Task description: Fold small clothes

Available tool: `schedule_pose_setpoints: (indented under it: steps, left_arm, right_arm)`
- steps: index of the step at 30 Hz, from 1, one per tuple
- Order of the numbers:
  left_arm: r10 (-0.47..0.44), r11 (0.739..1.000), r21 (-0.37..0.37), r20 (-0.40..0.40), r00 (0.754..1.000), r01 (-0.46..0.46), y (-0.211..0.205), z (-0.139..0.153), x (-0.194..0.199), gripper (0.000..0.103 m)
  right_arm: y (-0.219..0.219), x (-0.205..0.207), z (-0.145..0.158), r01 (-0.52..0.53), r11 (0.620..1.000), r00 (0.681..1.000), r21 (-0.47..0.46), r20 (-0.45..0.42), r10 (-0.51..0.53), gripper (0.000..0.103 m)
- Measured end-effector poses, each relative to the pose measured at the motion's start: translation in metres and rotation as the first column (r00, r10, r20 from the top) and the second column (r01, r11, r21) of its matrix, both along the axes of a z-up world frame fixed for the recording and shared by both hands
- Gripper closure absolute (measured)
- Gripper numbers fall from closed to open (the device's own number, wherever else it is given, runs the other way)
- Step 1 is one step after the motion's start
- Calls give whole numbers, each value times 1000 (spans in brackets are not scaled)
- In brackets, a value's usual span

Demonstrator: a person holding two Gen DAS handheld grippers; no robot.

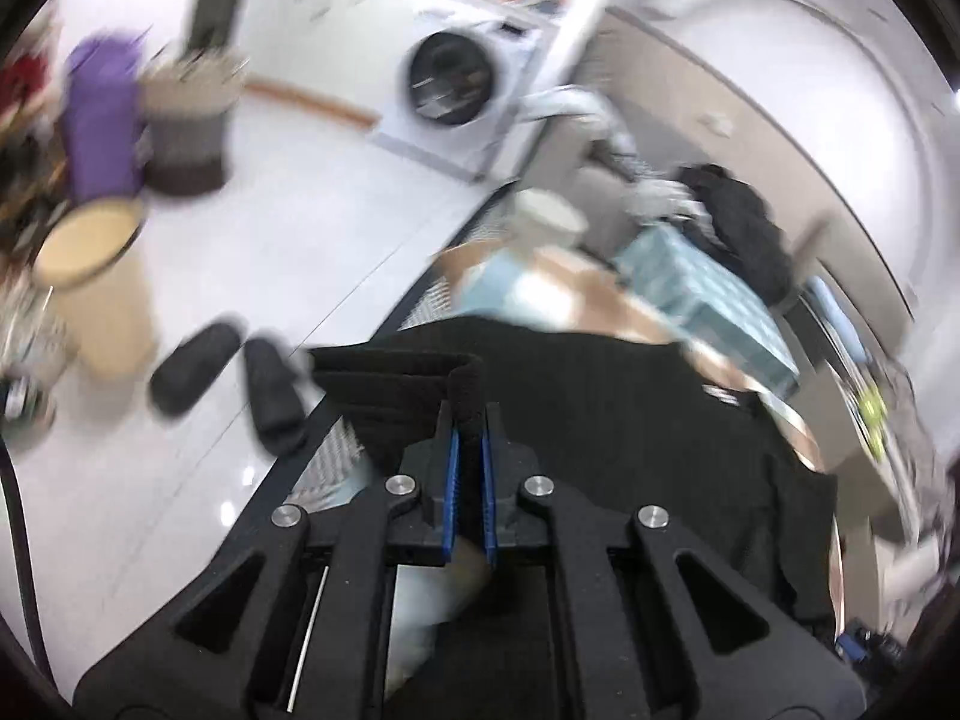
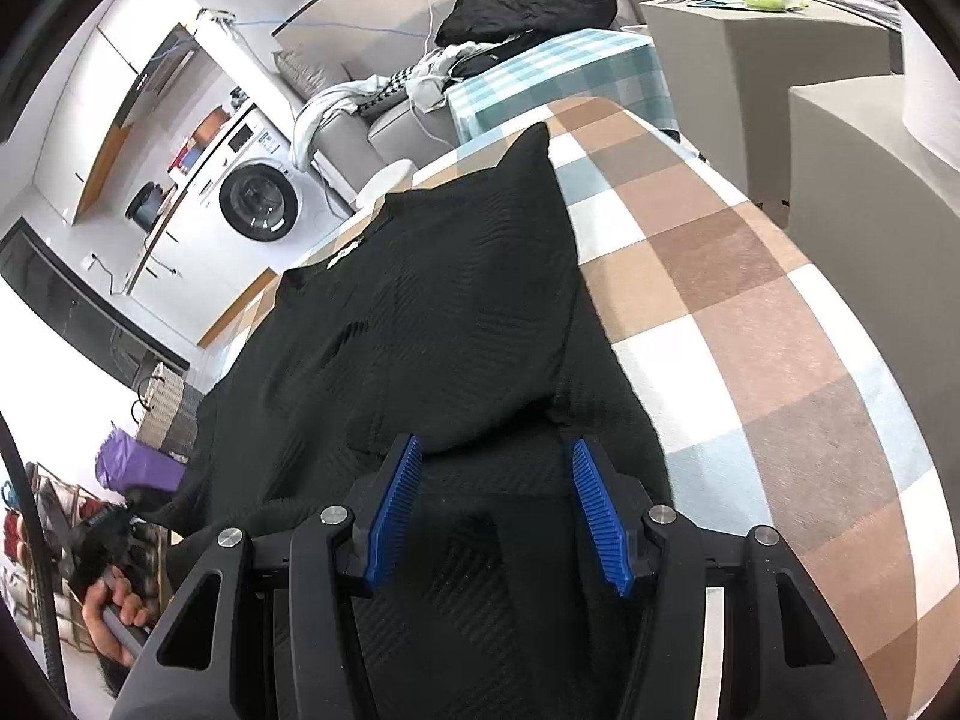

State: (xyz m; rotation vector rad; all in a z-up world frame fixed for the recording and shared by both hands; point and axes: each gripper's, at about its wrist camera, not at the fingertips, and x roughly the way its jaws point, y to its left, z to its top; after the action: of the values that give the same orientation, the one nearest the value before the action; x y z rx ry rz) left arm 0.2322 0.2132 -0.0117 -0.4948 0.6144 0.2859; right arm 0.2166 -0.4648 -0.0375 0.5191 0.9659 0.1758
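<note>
A black knit garment [image 2: 432,300] lies spread on a table with a brown, white and blue checked cloth [image 2: 750,312]. One part is folded over the body, its corner pointing away from me. My right gripper [image 2: 492,462] is open just above the garment's near edge, blue pads on either side of the fold. My left gripper [image 1: 471,420] is shut on a ribbed edge of the same black garment [image 1: 600,420] and holds it lifted off the table; this view is motion-blurred. The left gripper also shows in the right wrist view [image 2: 114,534], at the garment's left side.
A washing machine [image 2: 258,198] stands on the white floor beyond the table. A second table with a teal checked cloth [image 2: 558,78] carries a black bag [image 2: 528,3]. Baskets [image 1: 186,132], a tan bin [image 1: 96,276] and black slippers [image 1: 198,360] stand on the floor at left.
</note>
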Motion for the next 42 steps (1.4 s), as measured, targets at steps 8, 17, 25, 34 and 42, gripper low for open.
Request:
schedule_pose_setpoints:
  steps: [8,17,25,34,42]
  left_arm:
    - [-518,853,36,-59,853,521,-144,11,61,86]
    - [-427,903,-15,-146,892,430,-117,-25,52,54]
    - [-339,935,61,-150,929,351,-76,-27,0,42]
    - [-284,939,157,-145,948,305,-66,-24,-67,19]
    - [-264,939,181,-165,950,292,-55,-48,-125,19]
  right_arm:
    - [-11,-9,6,26,1000,1000,4,12,-26,49]
    - [-15,-11,3,16,1000,1000,0,2,-16,49]
    - [-13,-18,5,-19,1000,1000,-10,3,19,49]
    - [-16,-49,16,-106,987,993,-120,40,112,35]
    - [-23,-88,4,-178,975,982,-133,45,185,35]
